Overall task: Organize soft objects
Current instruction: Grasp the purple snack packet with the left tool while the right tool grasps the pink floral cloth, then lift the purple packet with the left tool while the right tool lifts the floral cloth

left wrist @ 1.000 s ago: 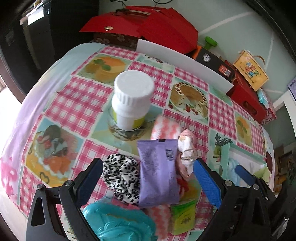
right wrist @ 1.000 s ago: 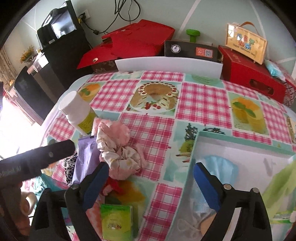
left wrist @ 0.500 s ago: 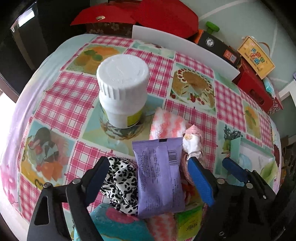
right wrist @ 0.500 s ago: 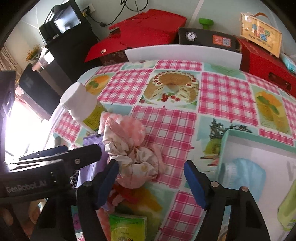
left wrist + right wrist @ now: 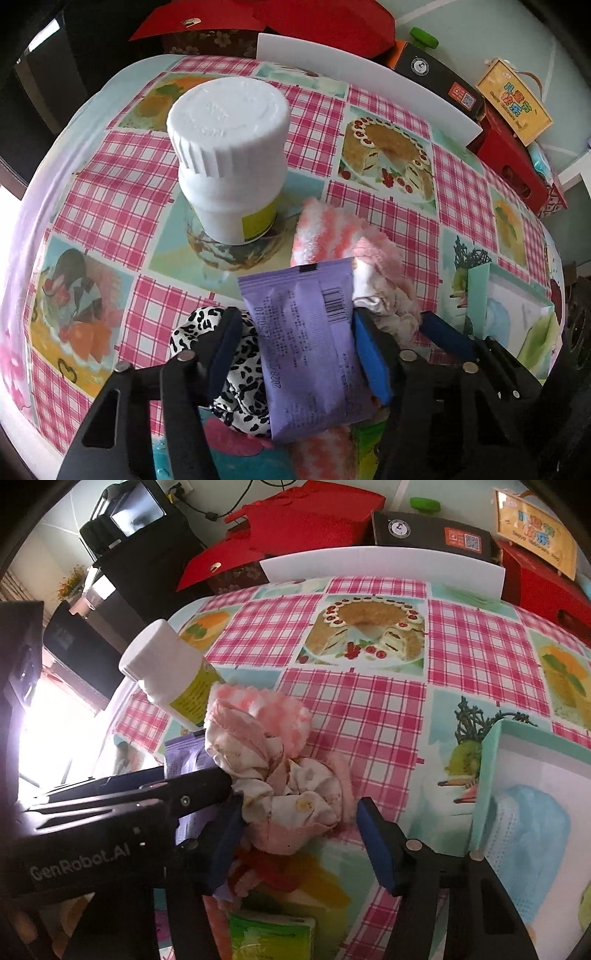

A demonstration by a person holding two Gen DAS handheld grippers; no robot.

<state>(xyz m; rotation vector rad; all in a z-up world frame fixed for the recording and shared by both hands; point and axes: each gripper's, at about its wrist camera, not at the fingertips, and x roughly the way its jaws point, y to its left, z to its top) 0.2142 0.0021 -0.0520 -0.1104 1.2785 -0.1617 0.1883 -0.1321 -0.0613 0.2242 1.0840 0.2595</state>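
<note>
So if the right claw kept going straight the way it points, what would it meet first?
Probably the pink scrunchie, bunched between the right claw's open jaws; the fuzzy striped sock lies just beyond. Depth is uncertain.

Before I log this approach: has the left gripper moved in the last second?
Yes. The left gripper has advanced toward the white bottle, which looms larger, its fingers now flanking the purple packet.

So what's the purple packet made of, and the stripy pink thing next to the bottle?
The purple packet looks like thin plastic film: smooth, slightly shiny, with a printed barcode and a crimped top edge. The pink-and-white striped thing looks like fuzzy knitted fabric, perhaps a fleece sock: its surface is fluffy and matte.
</note>
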